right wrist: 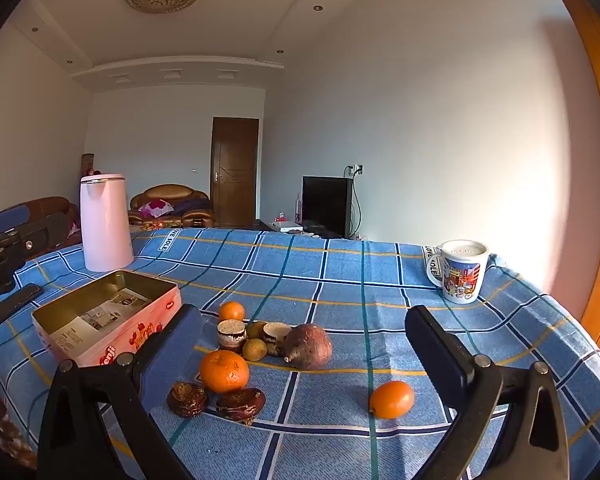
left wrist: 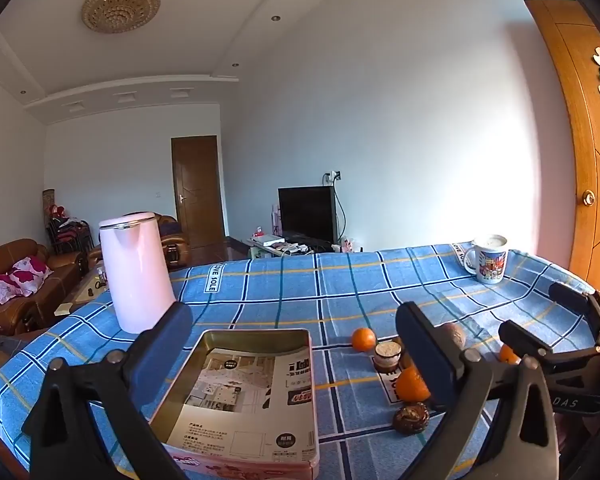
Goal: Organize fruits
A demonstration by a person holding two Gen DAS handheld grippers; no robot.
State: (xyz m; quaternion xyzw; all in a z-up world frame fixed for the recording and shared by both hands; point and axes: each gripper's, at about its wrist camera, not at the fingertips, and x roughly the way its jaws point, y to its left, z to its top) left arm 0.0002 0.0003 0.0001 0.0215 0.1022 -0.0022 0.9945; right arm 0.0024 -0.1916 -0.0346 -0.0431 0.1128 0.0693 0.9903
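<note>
An open pink tin box [left wrist: 256,392] with a paper sheet inside lies on the blue checked tablecloth; it also shows in the right wrist view [right wrist: 112,316]. My left gripper [left wrist: 296,344] is open and empty, hovering over the tin. My right gripper [right wrist: 304,344] is open and empty, above a cluster of fruit: a large orange [right wrist: 224,371], a small far orange [right wrist: 231,311], a lone orange [right wrist: 392,399], a reddish-brown sweet potato [right wrist: 310,346], two small brownish-green fruits [right wrist: 255,349] and two dark wrinkled fruits [right wrist: 240,404].
A pink kettle [left wrist: 134,272] stands at the back left of the table. A printed mug [right wrist: 462,271] stands at the back right. Two cut brown cylinders [right wrist: 231,334] sit among the fruit. A wooden door [left wrist: 588,184] is close on the right.
</note>
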